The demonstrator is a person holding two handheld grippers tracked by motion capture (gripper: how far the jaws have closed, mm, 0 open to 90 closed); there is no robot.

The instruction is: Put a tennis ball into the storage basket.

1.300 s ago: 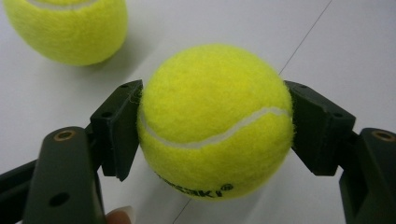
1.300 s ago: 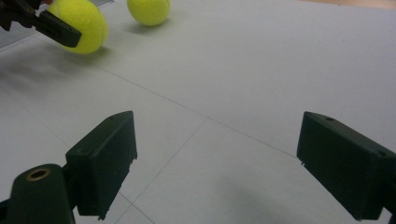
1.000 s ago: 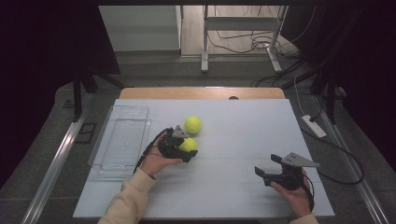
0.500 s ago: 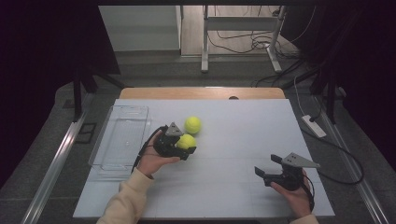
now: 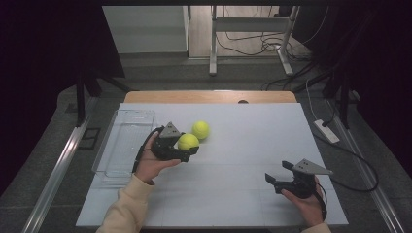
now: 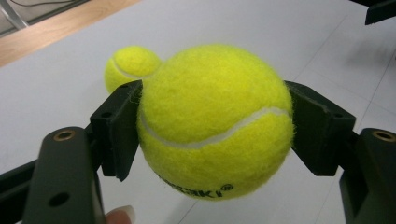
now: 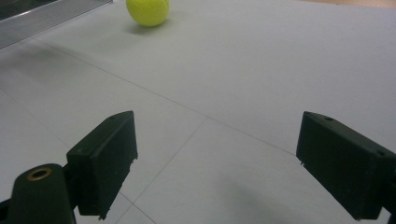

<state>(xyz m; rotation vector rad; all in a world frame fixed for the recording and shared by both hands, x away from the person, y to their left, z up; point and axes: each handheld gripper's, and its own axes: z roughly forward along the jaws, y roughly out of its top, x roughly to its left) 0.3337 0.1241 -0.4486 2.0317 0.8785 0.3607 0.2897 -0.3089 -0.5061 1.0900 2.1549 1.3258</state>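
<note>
My left gripper (image 5: 187,148) is shut on a yellow tennis ball (image 5: 188,141), lifted a little above the white table (image 5: 243,204). In the left gripper view both black pads press the ball's (image 6: 212,121) sides. A second tennis ball (image 5: 200,129) lies on the table just behind the held one, also seen as a ball (image 6: 130,66) beyond the left jaw and as a ball (image 7: 148,11) far off in the right gripper view. My right gripper (image 5: 278,175) rests low at the table's front right, its jaws wide apart with nothing between them (image 7: 217,163).
A clear plastic tray (image 5: 124,143) stands at the table's left side, just left of my left hand. A wooden strip (image 5: 209,96) runs along the far edge. A white power strip (image 5: 326,131) and cables lie on the floor to the right.
My left gripper has risen and drifted slightly left and away with the tennis ball in it. The other ball and the right gripper stay put.
</note>
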